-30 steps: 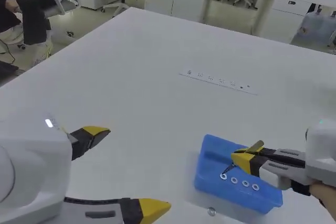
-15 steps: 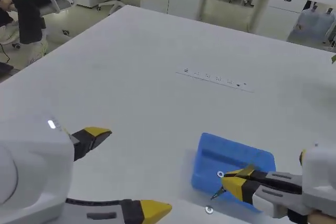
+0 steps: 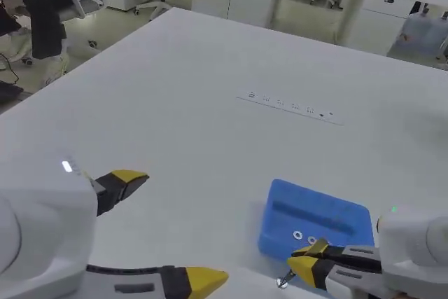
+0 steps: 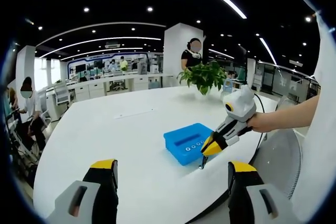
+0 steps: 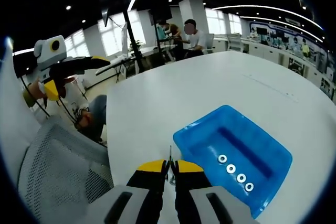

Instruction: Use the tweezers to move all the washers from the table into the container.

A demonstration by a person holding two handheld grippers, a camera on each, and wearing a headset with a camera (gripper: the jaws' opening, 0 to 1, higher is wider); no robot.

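Right now my right gripper is clenched on the tweezers, its two yellow jaws pressed almost together around the thin metal shank. The tweezers slant down toward the white table. Their tip sits at a lone washer lying on the tabletop just outside the near edge of the blue container. Whether the points are actually pinching that washer I cannot tell (it is small and blurred in the head view). Inside the container, four washers lie in a short row on the floor, beside a long groove in the bottom. My left gripper hangs released, its jaws spread wide over bare tabletop, to the left of the container and well apart from it. From the left gripper view I can see my right gripper angled down at the container's near corner, with my hand wrapped around its white body. A potted plant stands at the far side of the table.
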